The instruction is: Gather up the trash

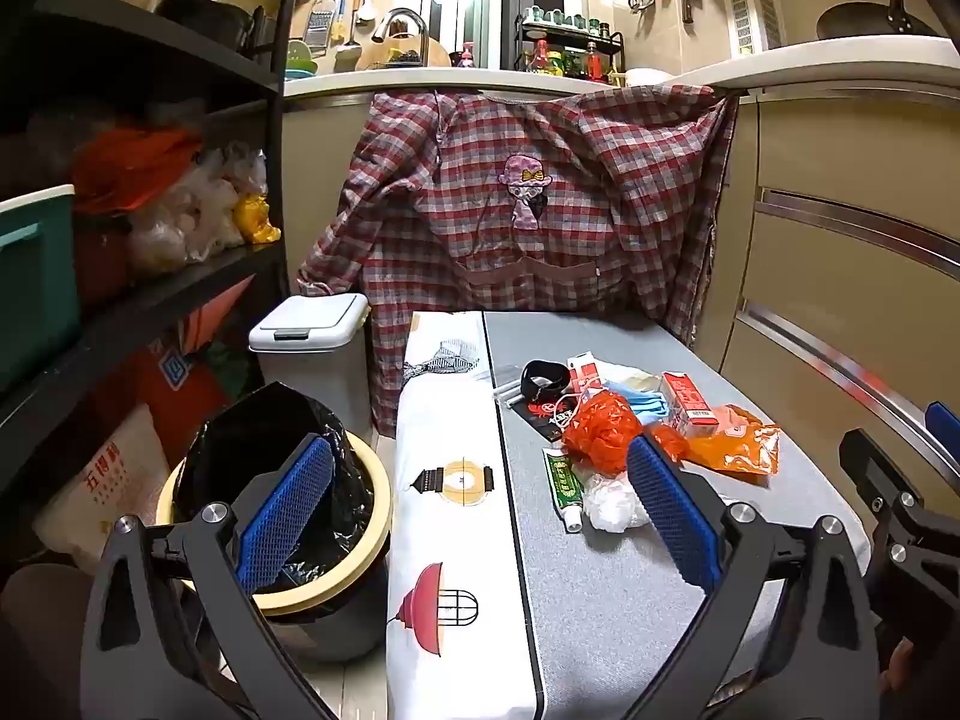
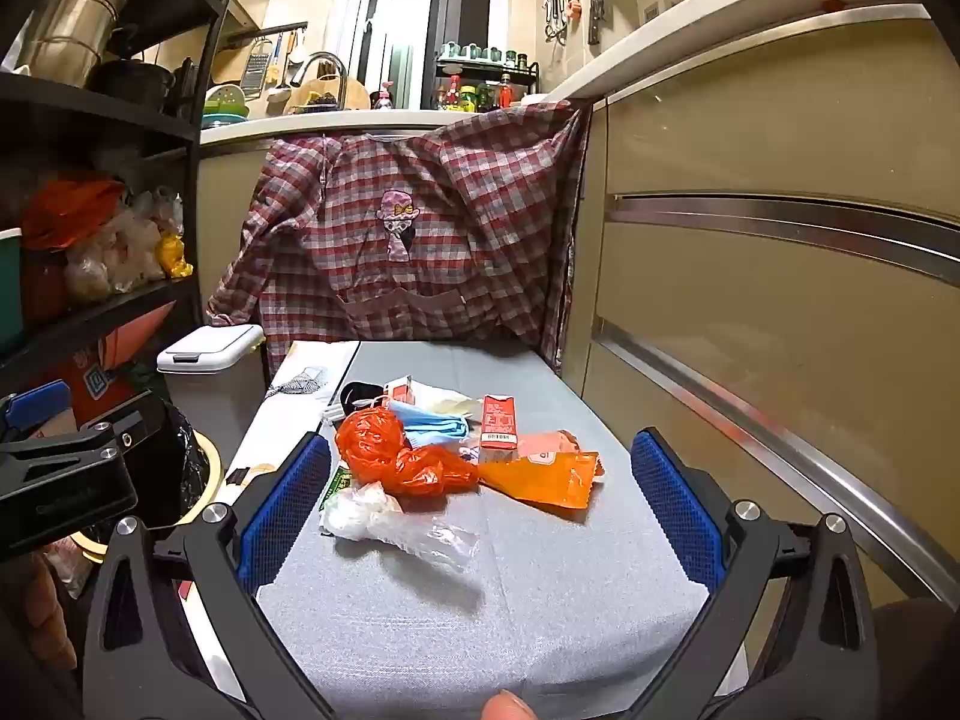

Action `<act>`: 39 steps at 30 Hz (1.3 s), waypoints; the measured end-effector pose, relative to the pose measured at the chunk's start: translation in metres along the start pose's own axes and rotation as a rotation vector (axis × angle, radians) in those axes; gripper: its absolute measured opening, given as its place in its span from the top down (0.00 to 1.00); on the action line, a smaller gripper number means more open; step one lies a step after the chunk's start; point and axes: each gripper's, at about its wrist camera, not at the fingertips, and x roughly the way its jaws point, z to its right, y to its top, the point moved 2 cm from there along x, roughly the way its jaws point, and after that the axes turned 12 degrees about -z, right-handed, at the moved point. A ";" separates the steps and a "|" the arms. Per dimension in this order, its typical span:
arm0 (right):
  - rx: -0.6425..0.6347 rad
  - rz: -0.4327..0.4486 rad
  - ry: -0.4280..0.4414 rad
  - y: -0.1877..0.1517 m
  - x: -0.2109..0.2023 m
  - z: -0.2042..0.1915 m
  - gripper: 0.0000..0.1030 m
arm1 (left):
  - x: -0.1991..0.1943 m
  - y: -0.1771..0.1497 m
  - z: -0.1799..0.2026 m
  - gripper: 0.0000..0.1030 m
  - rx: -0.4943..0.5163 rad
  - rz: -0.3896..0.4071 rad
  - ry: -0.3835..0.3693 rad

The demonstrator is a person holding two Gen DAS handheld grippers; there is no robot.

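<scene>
A pile of trash lies on the grey table (image 2: 480, 588): a crumpled orange plastic bag (image 2: 390, 450), an orange wrapper (image 2: 540, 474), a red carton (image 2: 498, 426), a blue face mask (image 2: 435, 423), a clear plastic bag (image 2: 390, 519) and a green tube (image 1: 561, 480). A bin with a black liner (image 1: 270, 480) stands on the floor left of the table. My left gripper (image 1: 480, 504) is open and empty, its left finger over the bin. My right gripper (image 2: 480, 504) is open and empty, just short of the pile.
A white lidded bin (image 1: 309, 354) stands behind the lined bin. A black shelf rack (image 1: 120, 180) with bags fills the left. A plaid shirt (image 1: 528, 204) hangs behind the table. Beige drawers (image 2: 780, 300) run along the right. A black band (image 1: 543, 378) lies on the table.
</scene>
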 end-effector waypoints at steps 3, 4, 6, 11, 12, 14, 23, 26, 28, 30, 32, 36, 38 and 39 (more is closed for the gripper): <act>-0.005 0.006 -0.003 0.000 0.000 0.000 0.05 | 0.001 0.000 -0.001 0.07 0.000 0.000 -0.001; -0.004 0.004 -0.003 0.000 0.001 0.000 0.05 | 0.001 0.000 -0.001 0.07 -0.002 -0.003 -0.001; -0.004 0.008 -0.002 0.000 0.000 0.000 0.05 | 0.002 0.001 -0.004 0.07 -0.007 -0.006 -0.003; -0.005 0.007 -0.002 0.001 0.001 0.000 0.05 | 0.001 0.000 0.000 0.07 0.007 0.006 0.007; -0.005 0.006 -0.001 0.001 0.001 0.000 0.05 | 0.001 0.000 -0.001 0.07 0.006 0.006 0.007; -0.003 0.007 -0.002 0.001 0.000 0.000 0.05 | -0.001 0.002 -0.003 0.07 0.007 0.008 0.007; -0.004 0.007 -0.002 0.002 0.000 0.000 0.05 | 0.000 0.002 -0.004 0.07 0.010 0.010 0.006; -0.003 0.007 -0.001 0.002 0.000 0.001 0.05 | 0.000 0.002 -0.006 0.07 0.012 0.010 0.007; -0.003 0.008 -0.002 0.002 0.000 0.001 0.05 | 0.000 0.003 -0.007 0.07 0.012 0.010 0.005; -0.004 0.007 -0.002 0.003 0.000 0.001 0.05 | 0.000 0.001 -0.004 0.07 0.010 0.009 0.010; -0.003 0.008 -0.002 0.003 0.000 0.001 0.05 | 0.000 0.001 -0.005 0.07 0.010 0.009 0.010; -0.003 0.008 -0.002 0.002 0.000 0.001 0.05 | -0.001 0.002 -0.008 0.07 0.009 0.010 0.010; -0.003 0.008 -0.001 0.002 0.001 0.000 0.05 | -0.001 0.002 -0.009 0.07 0.010 0.009 0.010; -0.003 0.008 -0.002 0.002 0.001 0.000 0.05 | -0.001 0.002 -0.010 0.07 0.010 0.009 0.010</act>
